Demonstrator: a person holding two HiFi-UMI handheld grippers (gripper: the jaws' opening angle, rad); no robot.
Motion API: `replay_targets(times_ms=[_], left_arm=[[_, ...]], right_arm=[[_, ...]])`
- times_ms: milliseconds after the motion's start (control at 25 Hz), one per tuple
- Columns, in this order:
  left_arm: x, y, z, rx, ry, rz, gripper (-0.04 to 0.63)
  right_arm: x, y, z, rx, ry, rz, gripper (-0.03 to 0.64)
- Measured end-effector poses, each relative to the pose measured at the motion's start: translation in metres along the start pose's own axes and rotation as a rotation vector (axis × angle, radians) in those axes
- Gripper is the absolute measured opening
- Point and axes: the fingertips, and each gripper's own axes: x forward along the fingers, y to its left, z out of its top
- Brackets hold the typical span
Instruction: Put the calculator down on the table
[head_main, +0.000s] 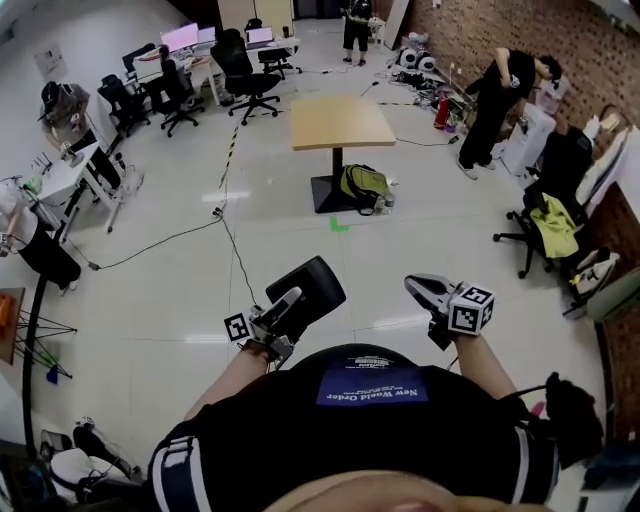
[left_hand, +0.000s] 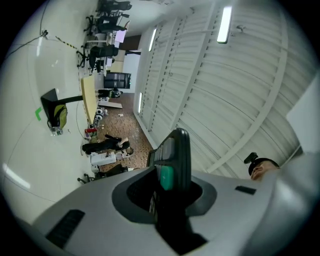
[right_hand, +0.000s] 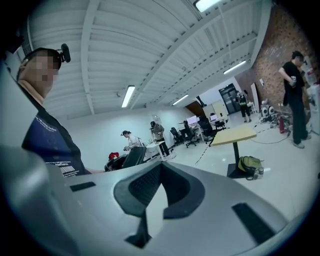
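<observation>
Calculator held in the air, well short of the table

Calculator (head_main: 306, 284) sits clamped between the 2 jaws of the left gripper (head_main: 288, 301), in front of the person's chest and high above the pale floor (head_main: 180, 300). In the left gripper view it stands edge-on between the pads, keys and a green button facing left. The right gripper (head_main: 420, 287) holds nothing, its 2 jaws closed together at the tips. The wooden table (head_main: 340, 121) stands well apart from both, further across the room, its top bare. A green backpack (head_main: 362, 186) leans against the table's black base.
</observation>
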Motion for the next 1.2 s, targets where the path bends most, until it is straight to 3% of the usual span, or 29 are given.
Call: replay_targets(times_ms=[400,560,840,1000,1200], left_arm=[[0.014,0.058,0.049,-0.045,-0.022,0.058,0.1],[0.07,0.096,0.061,0.009,-0.024,0.088,0.1],[0.154,0.099,0.076,0.104,-0.106,0.037,0.1],[0.169,0.109,0.082,0.123,-0.156,0.072,0.1],[0.197,0.141,0.089,0.128,-0.118,0.146,0.1]], right_arm=[[0.054,-0.058,0.018,0.044,0.024,0.018,-0.017],[0.052,-0.126,0.038,0.039,0.021,0.07,-0.017],[0.039,-0.205,0.099,-0.057,0.007,0.137,-0.017],[0.041,-0.222,0.102,-0.043,0.011,0.176,-0.017],[0.055,-0.271,0.11,0.009,-0.007,0.195,-0.017]])
